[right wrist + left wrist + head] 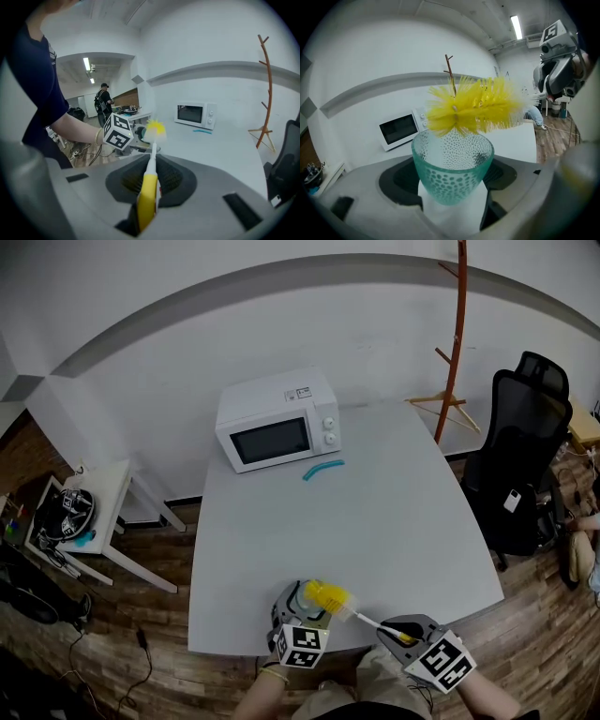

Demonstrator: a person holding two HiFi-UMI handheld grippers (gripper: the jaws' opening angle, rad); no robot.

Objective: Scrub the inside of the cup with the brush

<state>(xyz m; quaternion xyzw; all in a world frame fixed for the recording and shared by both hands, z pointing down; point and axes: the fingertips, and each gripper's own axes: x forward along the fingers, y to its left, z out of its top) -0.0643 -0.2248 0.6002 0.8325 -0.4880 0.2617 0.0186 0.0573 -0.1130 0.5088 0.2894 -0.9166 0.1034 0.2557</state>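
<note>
A dimpled teal glass cup (452,171) sits between the jaws of my left gripper (452,197), which is shut on it, mouth facing away. The yellow bristle head of the brush (476,108) lies across the cup's rim, just above the mouth. In the head view the cup (298,599) and brush head (328,596) are at the table's near edge, with the left gripper (292,620) below them. My right gripper (149,206) is shut on the brush's yellow handle (147,197); its white stem runs to the bristles (155,129). The right gripper (412,634) is to the right of the cup.
A white microwave (278,420) stands at the back of the grey table (375,521), with a small teal strip (322,468) in front of it. A black office chair (520,456) and a wooden coat stand (455,343) are at the right. A white side table (84,507) is left.
</note>
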